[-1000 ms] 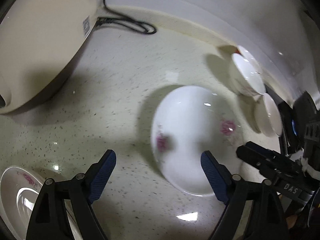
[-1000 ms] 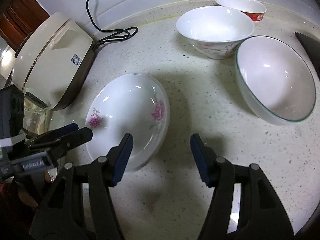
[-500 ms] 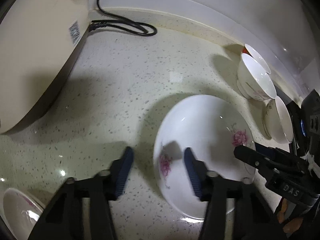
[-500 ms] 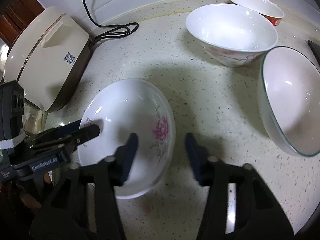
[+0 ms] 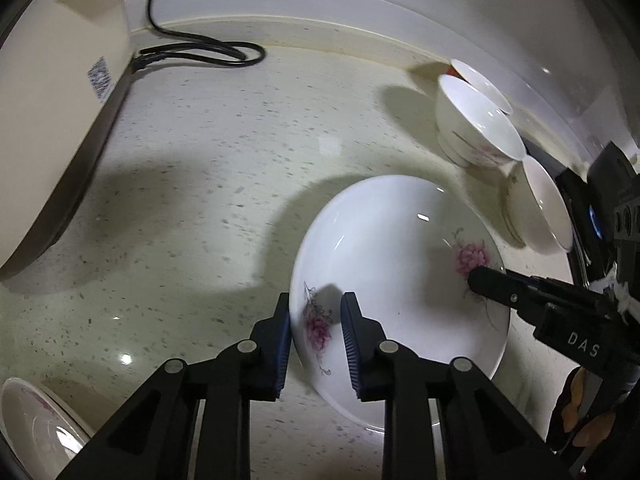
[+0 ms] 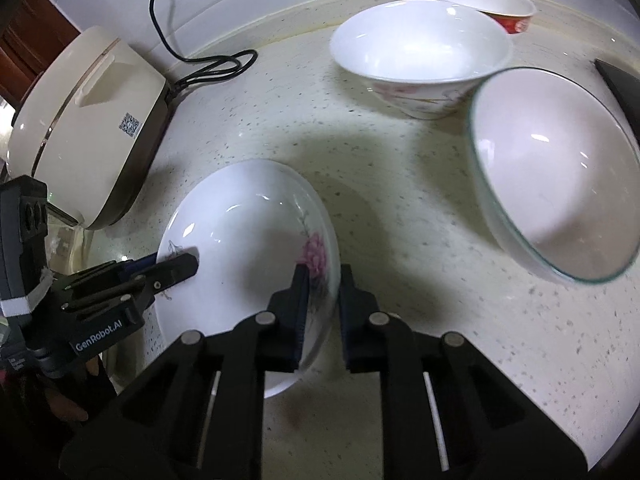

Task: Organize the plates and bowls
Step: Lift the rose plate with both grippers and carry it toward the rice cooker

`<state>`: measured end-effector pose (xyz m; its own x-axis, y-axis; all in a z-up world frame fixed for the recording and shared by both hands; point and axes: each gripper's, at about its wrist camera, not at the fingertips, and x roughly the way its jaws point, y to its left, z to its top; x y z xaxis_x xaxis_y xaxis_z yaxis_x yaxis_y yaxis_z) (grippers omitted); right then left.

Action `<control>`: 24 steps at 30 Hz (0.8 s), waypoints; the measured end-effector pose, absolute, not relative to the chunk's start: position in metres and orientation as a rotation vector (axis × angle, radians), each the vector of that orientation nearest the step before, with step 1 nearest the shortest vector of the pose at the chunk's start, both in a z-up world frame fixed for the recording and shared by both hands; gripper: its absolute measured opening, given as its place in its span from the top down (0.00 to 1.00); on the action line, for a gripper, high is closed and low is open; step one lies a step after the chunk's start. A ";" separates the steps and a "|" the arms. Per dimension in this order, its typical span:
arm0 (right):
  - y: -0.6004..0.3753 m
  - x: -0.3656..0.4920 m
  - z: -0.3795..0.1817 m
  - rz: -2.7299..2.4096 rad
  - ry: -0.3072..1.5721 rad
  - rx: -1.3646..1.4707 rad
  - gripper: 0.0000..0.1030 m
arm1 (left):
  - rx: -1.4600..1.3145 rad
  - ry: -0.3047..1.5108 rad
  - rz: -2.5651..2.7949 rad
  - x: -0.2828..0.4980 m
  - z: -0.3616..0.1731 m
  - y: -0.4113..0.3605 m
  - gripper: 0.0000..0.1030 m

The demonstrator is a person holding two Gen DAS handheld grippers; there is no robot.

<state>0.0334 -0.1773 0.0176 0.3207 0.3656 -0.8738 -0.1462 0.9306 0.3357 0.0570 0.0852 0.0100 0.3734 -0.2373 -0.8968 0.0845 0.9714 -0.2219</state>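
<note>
Left gripper [image 5: 314, 326]: nearly closed, clamping the flowered plate [image 5: 392, 264] rim.
Right gripper [image 6: 323, 300]: closed on the opposite rim.
Left view only: second plate [image 5: 28, 428] at the plate's lower left.
Plate: opening upward.

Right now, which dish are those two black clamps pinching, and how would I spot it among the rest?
Start at the cream cooker on the speckled counter; just beside it lies a shallow white plate. Unlike the three deeper bowls behind, it carries pink flowers on opposite rims, with the left gripper and right gripper clamped there.
</note>
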 end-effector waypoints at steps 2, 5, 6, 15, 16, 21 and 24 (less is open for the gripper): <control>-0.183 0.030 0.018 0.329 1.199 0.217 0.83 | -0.132 1.167 -0.218 0.053 0.013 0.081 0.76; -0.189 0.023 0.018 0.315 1.201 0.223 0.83 | -0.103 1.164 -0.234 0.051 0.014 0.071 0.76; -0.190 0.021 0.018 0.311 1.202 0.226 0.83 | -0.097 1.163 -0.235 0.050 0.015 0.069 0.76; -0.195 0.011 0.025 0.308 1.189 0.230 0.83 | -0.076 1.139 -0.239 0.039 0.027 0.066 0.76; -0.196 0.009 0.026 0.307 1.186 0.230 0.83 | -0.074 1.135 -0.239 0.038 0.028 0.065 0.76; -0.200 0.006 0.032 0.305 1.178 0.249 0.83 | -0.069 1.119 -0.239 0.030 0.035 0.061 0.76; -0.199 0.003 0.033 0.308 1.180 0.249 0.83 | -0.068 1.110 -0.234 0.024 0.040 0.061 0.76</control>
